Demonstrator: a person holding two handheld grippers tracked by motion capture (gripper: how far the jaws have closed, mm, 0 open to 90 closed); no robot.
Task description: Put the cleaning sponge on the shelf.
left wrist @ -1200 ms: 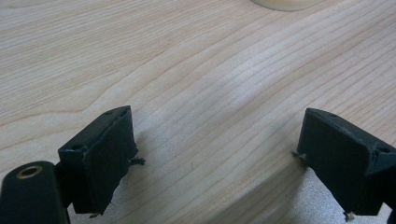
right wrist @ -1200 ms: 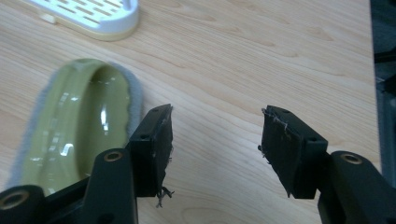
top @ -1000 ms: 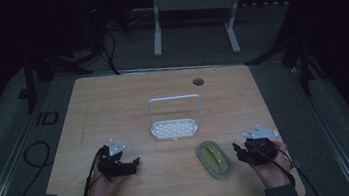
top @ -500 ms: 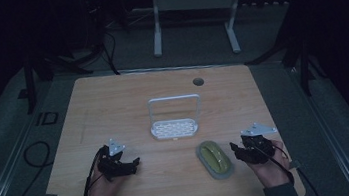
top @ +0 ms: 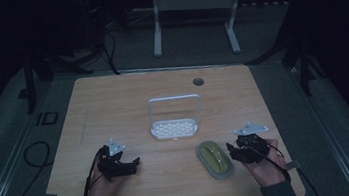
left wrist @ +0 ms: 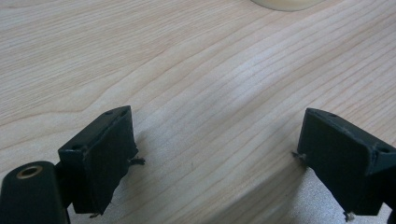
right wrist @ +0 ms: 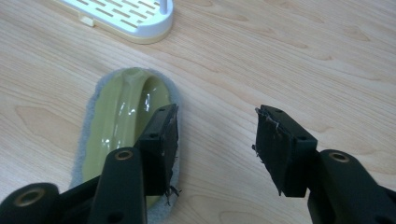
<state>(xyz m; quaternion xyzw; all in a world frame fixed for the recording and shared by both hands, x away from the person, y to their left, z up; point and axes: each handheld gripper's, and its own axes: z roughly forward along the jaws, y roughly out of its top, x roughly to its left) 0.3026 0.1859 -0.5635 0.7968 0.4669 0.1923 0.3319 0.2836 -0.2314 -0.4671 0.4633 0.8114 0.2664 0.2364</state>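
An oval olive-green scrubber with a grey pad rim (top: 214,158) (right wrist: 122,122) lies flat on the wooden table (top: 127,98), front right. My right gripper (top: 233,151) (right wrist: 215,142) is open just right of it, its left jaw over the scrubber's edge and nothing between the jaws. A white slotted rack with an upright wire handle (top: 175,124) (right wrist: 122,14) stands behind the scrubber. My left gripper (top: 131,165) (left wrist: 215,163) is open low over bare wood at the front left, holding nothing.
A round cable hole (top: 198,81) sits near the table's far edge. Cables trail off the left side onto the floor (top: 33,155). A white metal stand (top: 191,5) is beyond the table in the dark.
My right gripper has shifted slightly left toward the scrubber. The left gripper and the objects have stayed put.
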